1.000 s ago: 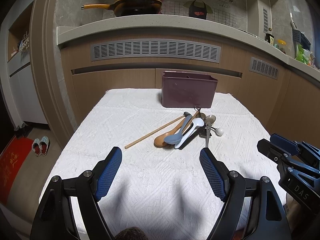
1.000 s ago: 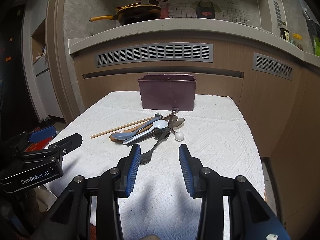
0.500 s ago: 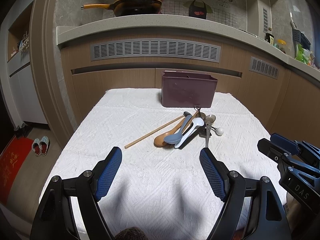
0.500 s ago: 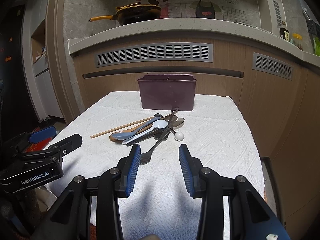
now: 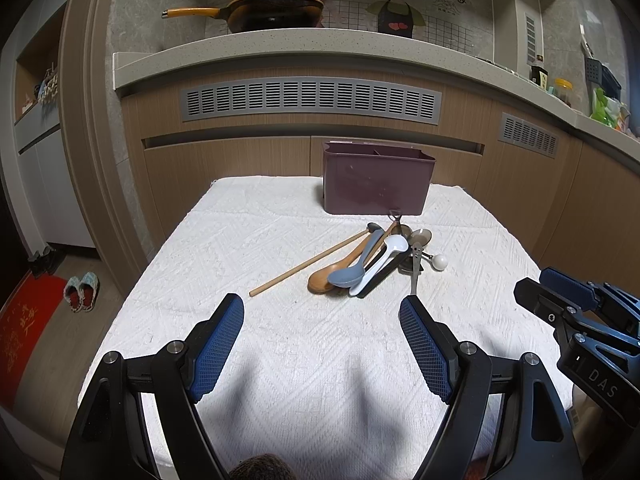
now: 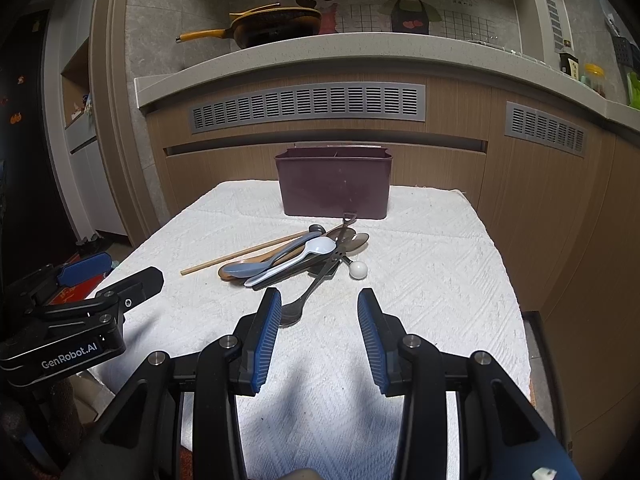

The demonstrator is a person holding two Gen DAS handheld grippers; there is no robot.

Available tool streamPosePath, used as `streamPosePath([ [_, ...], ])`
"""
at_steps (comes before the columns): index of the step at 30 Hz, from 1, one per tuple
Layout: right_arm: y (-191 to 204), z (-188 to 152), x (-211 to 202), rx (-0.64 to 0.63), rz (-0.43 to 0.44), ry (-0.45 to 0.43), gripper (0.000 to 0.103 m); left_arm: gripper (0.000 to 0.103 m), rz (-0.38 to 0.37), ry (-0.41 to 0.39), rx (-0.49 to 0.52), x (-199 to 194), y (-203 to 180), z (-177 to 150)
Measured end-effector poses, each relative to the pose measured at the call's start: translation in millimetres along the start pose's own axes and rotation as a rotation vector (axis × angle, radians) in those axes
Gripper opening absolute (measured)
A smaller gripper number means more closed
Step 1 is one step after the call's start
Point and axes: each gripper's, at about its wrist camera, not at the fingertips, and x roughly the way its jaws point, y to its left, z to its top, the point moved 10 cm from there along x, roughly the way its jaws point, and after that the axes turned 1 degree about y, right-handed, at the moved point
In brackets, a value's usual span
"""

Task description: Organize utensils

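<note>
One maroon holder (image 5: 378,184) stands at the far end of the bench (image 5: 240,240). In front of it lies one heap of utensils: one wooden stick (image 5: 304,262), one wooden spoon (image 5: 326,278), one blue-grey spoon (image 5: 348,274), one white spoon (image 5: 384,256), one dark metal spoon (image 6: 298,304) nearest the near edge, and one piece ending in a white ball (image 5: 440,262). More dark pieces are tangled beneath; their number cannot be told. Two claws, the left claw (image 5: 320,336) and the right claw (image 6: 318,328), hang at the near edge. Behind the holder, one yellow-handled pan (image 5: 264,12) sits on the counter.

Before me stands a table (image 5: 240,360) under a white textured cloth (image 6: 440,264). On the cloth sit a maroon utensil box (image 5: 378,186) and, just before it, a heap of utensils (image 5: 372,260).
</note>
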Motion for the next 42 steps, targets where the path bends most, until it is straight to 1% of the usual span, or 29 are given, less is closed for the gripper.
streamPosePath([
  [17,0,0,0,0.002,-0.002,0.001,0.038,0.080,-0.002,0.003,-0.004,1,-1,-2],
  [25,-1,0,2,-0.007,0.003,0.004,0.038,0.080,-0.018,0.018,-0.016,13,3,2],
  [27,-5,3,5,-0.023,0.000,0.003,0.038,0.080,-0.061,0.027,-0.024,24,7,11],
  [29,-12,12,10,-0.045,-0.010,-0.001,0.038,0.080,-0.153,0.046,-0.025,38,7,23],
  [30,-15,17,13,-0.057,-0.013,-0.002,0.038,0.080,-0.174,0.054,-0.019,45,8,29],
  [31,-20,25,18,-0.070,-0.012,-0.004,0.038,0.080,-0.189,0.056,-0.003,53,8,36],
  [34,-31,41,38,-0.107,-0.010,0.011,0.038,0.080,-0.195,0.057,0.050,78,10,53],
  [36,-34,45,57,-0.126,0.003,0.049,0.038,0.080,-0.245,0.098,0.063,99,6,56],
  [37,-34,45,72,-0.125,0.024,0.087,0.038,0.080,-0.271,0.128,0.063,111,5,56],
  [39,-34,42,95,-0.118,0.064,0.146,0.038,0.080,-0.296,0.182,0.075,131,2,51],
  [40,-33,39,109,-0.118,0.084,0.185,0.037,0.080,-0.306,0.195,0.092,138,-1,48],
  [42,-35,34,128,-0.126,0.092,0.225,0.037,0.080,-0.331,0.217,0.133,145,-8,40],
])
